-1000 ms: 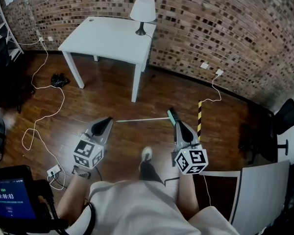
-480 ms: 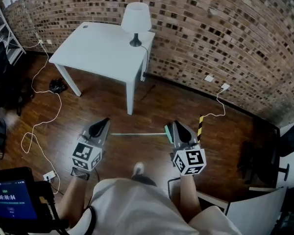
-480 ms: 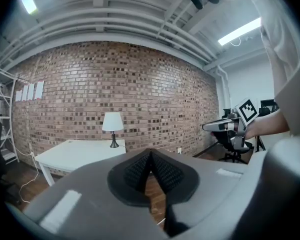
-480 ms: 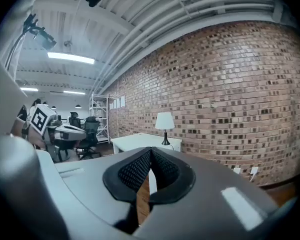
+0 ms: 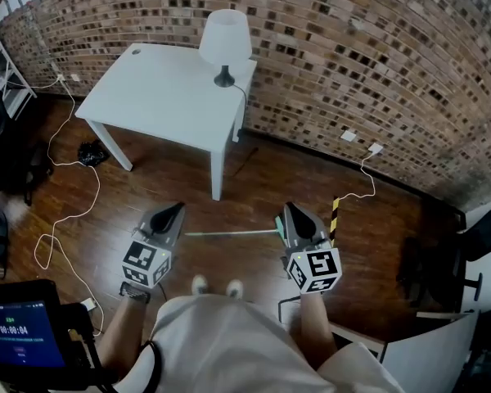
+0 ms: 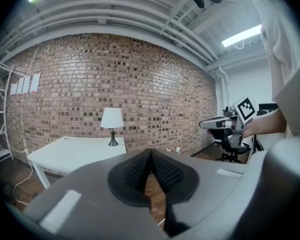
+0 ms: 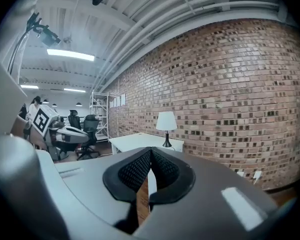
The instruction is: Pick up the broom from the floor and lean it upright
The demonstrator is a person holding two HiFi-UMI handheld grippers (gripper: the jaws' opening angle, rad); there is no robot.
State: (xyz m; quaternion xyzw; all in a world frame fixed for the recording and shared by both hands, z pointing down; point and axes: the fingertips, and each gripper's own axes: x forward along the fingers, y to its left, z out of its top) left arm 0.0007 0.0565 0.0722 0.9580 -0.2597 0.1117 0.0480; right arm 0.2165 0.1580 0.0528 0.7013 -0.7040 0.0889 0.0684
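Observation:
The broom (image 5: 229,233) lies flat on the wooden floor, its thin pale handle running left to right between my two grippers. Its green head (image 5: 277,223) peeks out beside my right gripper (image 5: 288,209), which hovers over that end, shut and empty. My left gripper (image 5: 177,210) hangs just left of the handle's free tip, also shut with nothing in it. In the left gripper view the black pads (image 6: 140,169) meet at the tip; in the right gripper view the pads (image 7: 162,166) meet too. Neither gripper view shows the broom.
A white table (image 5: 147,97) with a white lamp (image 5: 224,39) stands against the brick wall (image 5: 376,64) ahead. A yellow-black striped bar (image 5: 335,215) lies right of the broom. Cables (image 5: 57,211) trail on the left. An office chair (image 5: 475,244) and white board (image 5: 425,350) sit right.
The person has stepped forward toward the wall. The table and lamp have come closer, and the broom now lies right between the two grippers. Both feet stand together below it.

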